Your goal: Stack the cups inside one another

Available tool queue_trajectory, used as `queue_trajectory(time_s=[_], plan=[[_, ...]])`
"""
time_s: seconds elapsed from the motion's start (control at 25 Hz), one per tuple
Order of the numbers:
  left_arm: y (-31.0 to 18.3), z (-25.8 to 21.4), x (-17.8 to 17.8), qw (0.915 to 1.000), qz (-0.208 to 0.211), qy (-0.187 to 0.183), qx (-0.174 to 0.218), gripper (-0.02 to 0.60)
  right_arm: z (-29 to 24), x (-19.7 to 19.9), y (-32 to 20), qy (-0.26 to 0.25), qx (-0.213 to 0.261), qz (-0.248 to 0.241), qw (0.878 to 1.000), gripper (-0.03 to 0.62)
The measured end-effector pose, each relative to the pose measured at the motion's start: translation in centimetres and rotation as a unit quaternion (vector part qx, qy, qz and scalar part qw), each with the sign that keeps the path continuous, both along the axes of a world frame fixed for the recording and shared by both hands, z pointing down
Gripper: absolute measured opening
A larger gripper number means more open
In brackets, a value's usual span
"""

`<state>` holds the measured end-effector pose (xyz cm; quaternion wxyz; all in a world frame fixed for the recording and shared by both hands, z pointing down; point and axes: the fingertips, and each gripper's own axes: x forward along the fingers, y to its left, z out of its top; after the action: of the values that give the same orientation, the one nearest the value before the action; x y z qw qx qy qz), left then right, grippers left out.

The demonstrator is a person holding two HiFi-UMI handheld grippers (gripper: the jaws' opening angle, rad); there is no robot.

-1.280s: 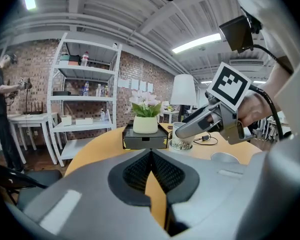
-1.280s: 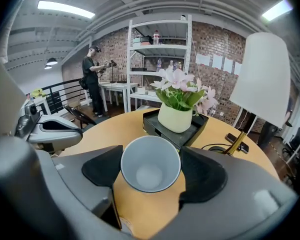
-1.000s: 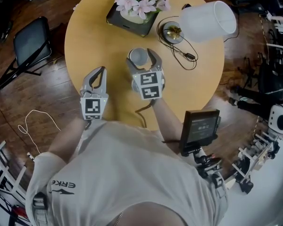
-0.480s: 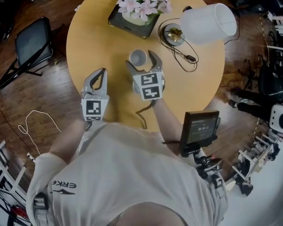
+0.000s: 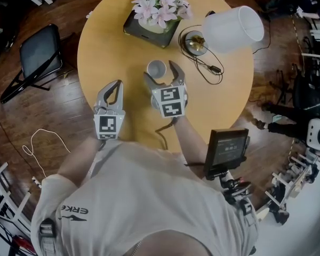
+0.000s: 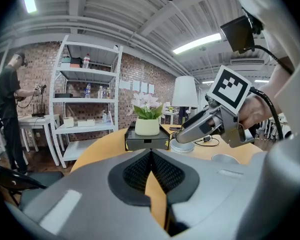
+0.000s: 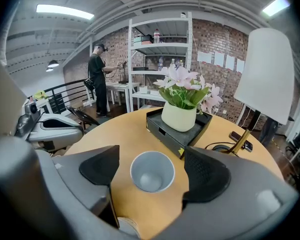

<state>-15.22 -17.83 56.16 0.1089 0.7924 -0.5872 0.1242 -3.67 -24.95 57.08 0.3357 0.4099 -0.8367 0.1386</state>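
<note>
- The grey cup (image 5: 156,68) stands upright near the middle of the round table (image 5: 224,105), mouth up.
- The right gripper (image 5: 160,71) brackets it. Its jaws have just been opening and now gape wide, a pad on either side and neither touching, so the cup is released!
- My read: the cup has been let go where it belongs. If others are nested in it, the stacking may be nearly done, but I can't tell how many sit inside.
- The left gripper (image 5: 113,85) hangs over the table's near-left part, clenched on nothing, apart from the cup.
- The count: one cup rim in sight, two grippers, one pot of pink flowers (image 5: 159,7) on one black tray (image 5: 140,32), one white lamp (image 5: 232,28), and one chair (image 5: 40,55) on the floor.
</note>
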Motion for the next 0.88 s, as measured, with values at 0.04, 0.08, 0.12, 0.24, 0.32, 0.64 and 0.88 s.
queue_trajectory(time_s=[0.04, 0.08, 0.12, 0.24, 0.32, 0.64, 0.88], plan=[[-0.1, -0.1, 0.1, 1.0000, 0.001, 0.000, 0.002, 0.002, -0.2, 0.0, 0.0, -0.001, 0.002, 0.001, 1.000, 0.420], [-0.1, -0.3, 0.3, 1.0000, 0.002, 0.001, 0.004, 0.002, -0.3, 0.0, 0.1, -0.002, 0.003, 0.002, 1.000, 0.420], [0.0, -0.5, 0.4, 1.0000, 0.004, 0.002, 0.005, 0.002, -0.5, 0.1, 0.2, -0.004, 0.005, 0.003, 1.000, 0.420], [0.3, -1.0, 0.8, 0.9999, 0.009, 0.002, 0.011, 0.002, -1.2, 0.2, 0.8, -0.008, 0.009, 0.005, 1.000, 0.417], [0.3, -1.5, 1.0, 0.9998, 0.011, 0.001, 0.017, 0.002, -1.9, 0.2, 0.9, -0.012, 0.016, 0.006, 1.000, 0.416], [0.6, -3.7, 2.2, 0.9988, 0.023, 0.000, 0.042, 0.002, -5.1, 1.0, 1.9, -0.029, 0.049, 0.016, 0.998, 0.403], [0.9, -6.5, 3.5, 0.9966, 0.033, 0.013, 0.075, 0.002, -9.4, 2.8, 3.2, -0.062, 0.103, 0.043, 0.992, 0.348]])
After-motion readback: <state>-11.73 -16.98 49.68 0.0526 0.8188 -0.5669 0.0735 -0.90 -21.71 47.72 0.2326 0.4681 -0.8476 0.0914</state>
